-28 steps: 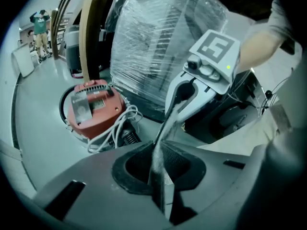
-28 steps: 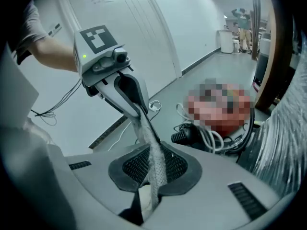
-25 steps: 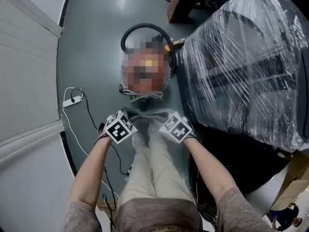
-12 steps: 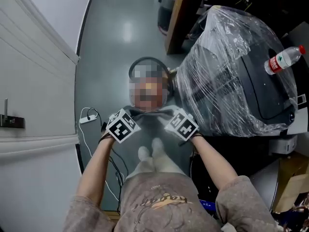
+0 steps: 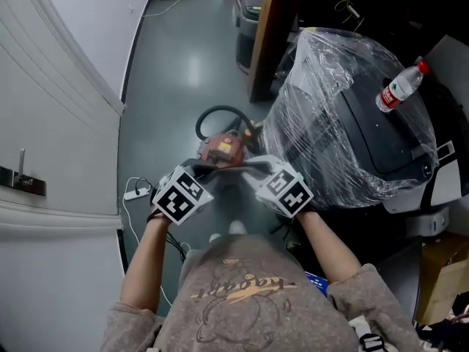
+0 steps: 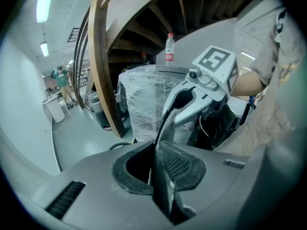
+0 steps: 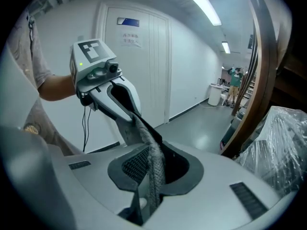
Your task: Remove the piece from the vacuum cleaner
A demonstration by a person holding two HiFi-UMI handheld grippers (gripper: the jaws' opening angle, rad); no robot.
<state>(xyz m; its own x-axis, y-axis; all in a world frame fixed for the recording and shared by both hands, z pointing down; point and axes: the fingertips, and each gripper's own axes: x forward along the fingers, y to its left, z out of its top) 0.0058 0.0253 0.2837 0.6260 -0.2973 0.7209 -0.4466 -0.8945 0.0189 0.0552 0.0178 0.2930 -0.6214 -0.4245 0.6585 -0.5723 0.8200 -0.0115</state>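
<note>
**Change since earlier frames:** both grippers and the piece between them now stand higher. The floor point(image 5: 176, 72) looks farther off.

**Head view.** The left gripper point(image 5: 199, 171), lower centre-left, and the right gripper point(image 5: 254, 169), lower centre-right, are each clamped on one end of the piece point(image 5: 227, 169). It is a thin dark-grey strip slung between them. The vacuum cleaner point(image 5: 222, 147), a red-orange body with a black hose point(image 5: 211, 115), sits on the floor at centre, just above the piece in frame. A film-wrapped load point(image 5: 344, 130) stands at right.

**Left gripper view.** The jaws are pressed on the strip's edge at bottom centre. The strip runs up to the other gripper.

**Right gripper view.** The jaws are likewise closed, on a woven grey end.

**Handling note:** the piece appears already free of the machine. It seems best to keep both grips firm, hold the ends level and taut, and carry the piece clear of the hose and the wrapped load.
</note>
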